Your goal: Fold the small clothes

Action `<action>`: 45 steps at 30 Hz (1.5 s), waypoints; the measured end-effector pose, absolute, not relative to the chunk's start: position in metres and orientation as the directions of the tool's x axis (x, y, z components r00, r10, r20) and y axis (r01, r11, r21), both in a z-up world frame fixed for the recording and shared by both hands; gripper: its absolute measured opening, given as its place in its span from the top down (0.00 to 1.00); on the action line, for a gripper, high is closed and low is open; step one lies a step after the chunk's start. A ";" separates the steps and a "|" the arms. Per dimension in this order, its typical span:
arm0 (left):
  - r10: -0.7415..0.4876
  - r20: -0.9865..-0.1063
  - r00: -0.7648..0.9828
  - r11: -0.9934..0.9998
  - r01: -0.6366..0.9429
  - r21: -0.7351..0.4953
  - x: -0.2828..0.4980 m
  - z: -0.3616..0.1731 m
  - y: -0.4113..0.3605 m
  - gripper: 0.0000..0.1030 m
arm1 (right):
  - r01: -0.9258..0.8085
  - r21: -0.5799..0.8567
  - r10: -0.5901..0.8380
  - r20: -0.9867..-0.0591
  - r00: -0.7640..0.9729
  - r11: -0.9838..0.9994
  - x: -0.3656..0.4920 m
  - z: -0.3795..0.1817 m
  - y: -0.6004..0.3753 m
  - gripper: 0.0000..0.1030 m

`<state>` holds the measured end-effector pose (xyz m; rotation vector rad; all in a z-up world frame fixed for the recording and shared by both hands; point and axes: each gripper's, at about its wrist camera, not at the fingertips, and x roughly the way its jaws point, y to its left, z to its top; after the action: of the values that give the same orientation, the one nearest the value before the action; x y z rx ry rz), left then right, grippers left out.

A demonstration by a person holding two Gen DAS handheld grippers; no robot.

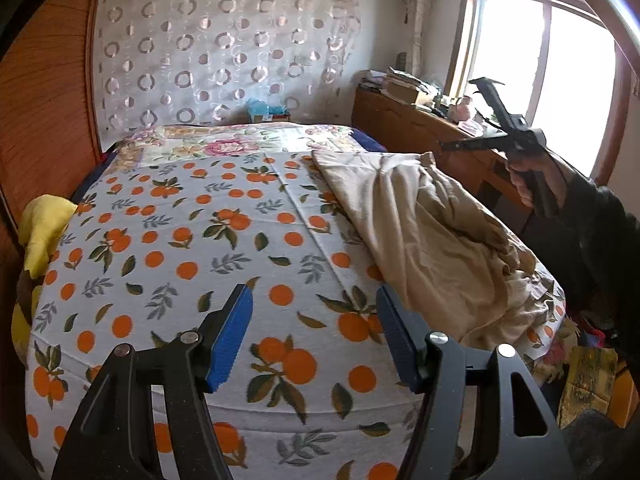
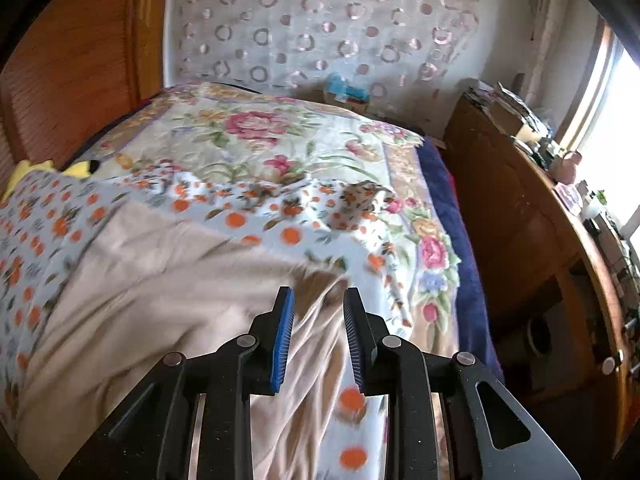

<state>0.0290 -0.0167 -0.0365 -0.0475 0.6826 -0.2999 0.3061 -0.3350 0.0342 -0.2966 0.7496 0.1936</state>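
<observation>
The beige garment lies spread and rumpled on the orange-print sheet, which serves as the landmark here; it covers the sheet's right-hand part as the left wrist camera sees it, its far edge fairly flat and its near end bunched into folds near the sheet's corner; in the right wrist view the same garment fills the near part of the sheet and runs under the gripper's fingers.

The left gripper hangs above the sheet's near middle, its blue pads well apart with nothing between them; only printed oranges and leaves show in the gap; the garment's edge lies just beside its right finger.

The right gripper is over the garment's right-hand edge; its jaws stand a little apart, and the cloth seen between them lies below on the sheet, not pinched by the pads; this view is blurred, so finer contact cannot be told. From the left wrist camera this gripper appears raised beyond the sheet's far right side, held by a hand in a dark sleeve.

Beyond the sheet a floral blanket covers the rest of the bed; a yellow cloth sits at the sheet's left edge; a wooden desk stands well to the sheet's right, under a bright window; a curtain with ring patterns hangs behind.
</observation>
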 end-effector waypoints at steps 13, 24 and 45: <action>-0.335 -0.631 0.700 0.936 0.322 -0.141 0.029 -0.042 -0.050 0.37 | -0.450 -0.121 0.250 -0.692 0.677 0.885 0.149 0.002 -0.323 0.48; -0.354 -0.658 0.665 0.926 0.346 -0.150 0.030 -0.054 -0.068 0.37 | -0.458 -0.046 0.281 -0.733 0.620 0.888 0.164 -0.027 -0.346 0.48; -0.370 -0.678 0.635 0.916 0.369 -0.155 0.030 -0.064 -0.081 0.37 | -0.422 0.117 0.398 -0.621 0.675 0.899 0.115 -0.010 -0.378 0.96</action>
<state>0.0304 -0.0807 -0.0637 -0.0021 0.7750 -0.4225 0.1147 -0.3780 -0.0100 -0.0368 0.6894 0.4614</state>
